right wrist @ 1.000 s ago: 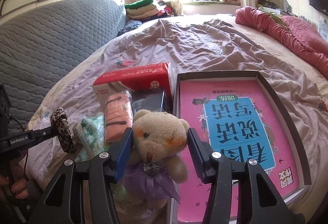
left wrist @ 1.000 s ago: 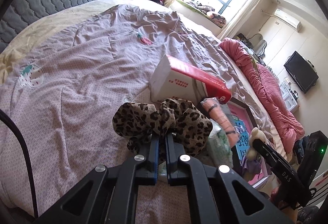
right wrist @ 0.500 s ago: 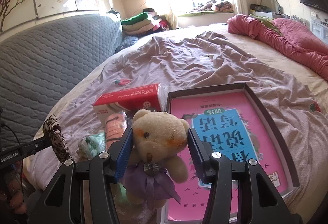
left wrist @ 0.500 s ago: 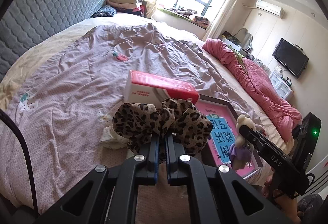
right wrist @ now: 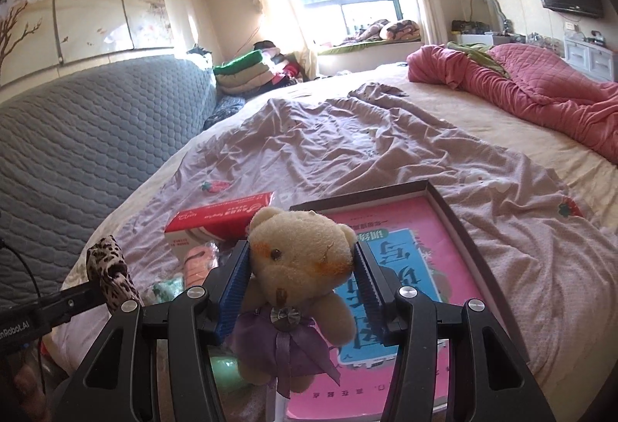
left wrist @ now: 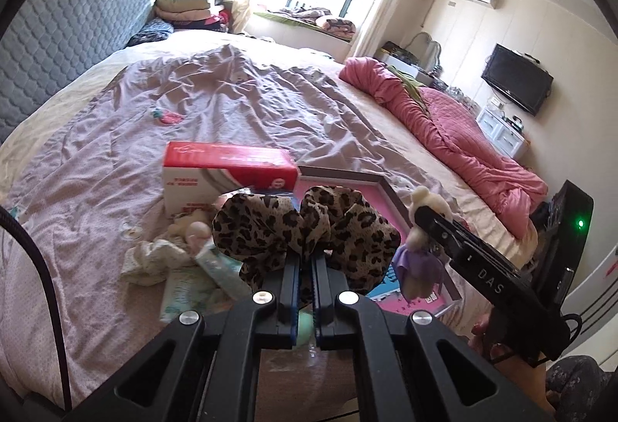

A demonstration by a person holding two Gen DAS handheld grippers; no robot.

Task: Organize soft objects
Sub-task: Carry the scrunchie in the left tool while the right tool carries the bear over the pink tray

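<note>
Both tongs rising since earlier frames; bed (left wrist: pixel 116 159) items appearing lower, smaller.
Left tongs (left wrist: pixel 305 263): clamping narrow on 1 leopard scrunchie (left wrist: pixel 305 228), hovering above pink box (right wrist: pixel 455 228)'s left edge.
Right tongs (right wrist: pixel 301 279): gripping 1 teddy bear (right wrist: pixel 299 259) by head, hovering above pink box.
1 red carton (left wrist: pixel 228 171) lying just left of pink box.

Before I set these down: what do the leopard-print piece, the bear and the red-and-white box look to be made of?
Leopard-print scrunchie: thin woven fabric, slight sheen, gathered into ruffles in the left gripper.
Teddy bear: short cream plush, fuzzy nap; purple satin-like skirt with ribbon, held in the right gripper.
Red-and-white box: likely printed cardboard, with flat faces and crisp edges.
</note>
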